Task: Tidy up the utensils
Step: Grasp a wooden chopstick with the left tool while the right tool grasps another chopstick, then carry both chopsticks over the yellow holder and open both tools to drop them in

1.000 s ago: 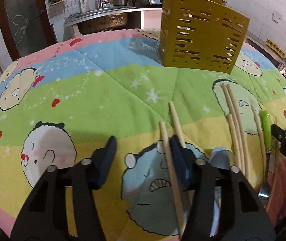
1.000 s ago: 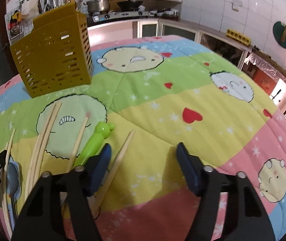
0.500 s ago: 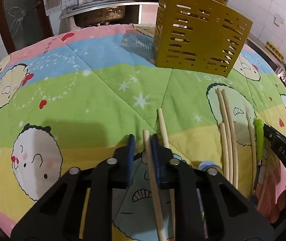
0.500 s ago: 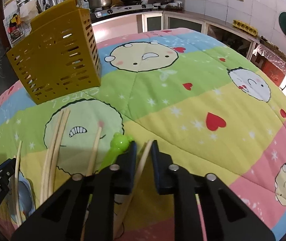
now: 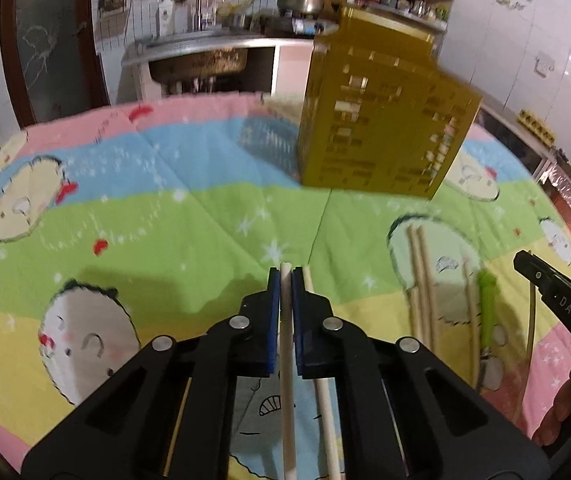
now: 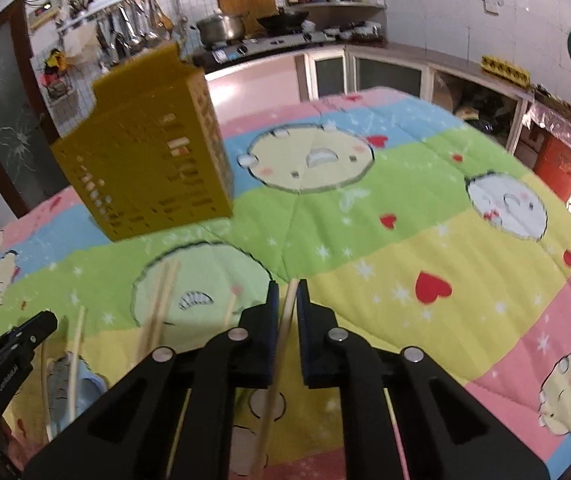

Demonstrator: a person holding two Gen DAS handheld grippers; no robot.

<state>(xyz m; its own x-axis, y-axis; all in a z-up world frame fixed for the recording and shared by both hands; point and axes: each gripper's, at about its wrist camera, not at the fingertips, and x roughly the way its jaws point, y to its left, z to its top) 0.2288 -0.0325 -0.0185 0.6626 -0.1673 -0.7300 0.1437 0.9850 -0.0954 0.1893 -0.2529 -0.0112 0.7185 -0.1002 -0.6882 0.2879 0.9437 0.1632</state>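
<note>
In the left wrist view my left gripper (image 5: 285, 276) has its jaws closing the last bit, pads pressed on a pale wooden chopstick (image 5: 287, 400) held just above the cloth. A second chopstick (image 5: 325, 412) lies beside it, partly under the right finger. In the right wrist view my right gripper (image 6: 287, 292) is likewise closing tight on another chopstick (image 6: 273, 384), which slants down to the left. The yellow slotted utensil caddy (image 5: 381, 132) (image 6: 145, 164) stands upright at the far side of the table. More chopsticks (image 5: 421, 280) (image 6: 161, 304) and a green-handled utensil (image 5: 487, 304) lie between the two grippers.
A cartoon-print quilt (image 5: 165, 220) (image 6: 405, 240) covers the round table. A grey spoon (image 6: 61, 376) lies near the left gripper's black finger (image 6: 21, 336). Kitchen counters, a sink (image 5: 197, 60) and a stove (image 6: 261, 40) stand behind the table.
Both grippers went from wide open to shut, each on a chopstick. Both then rose, and the caddy now sits higher in each view.
</note>
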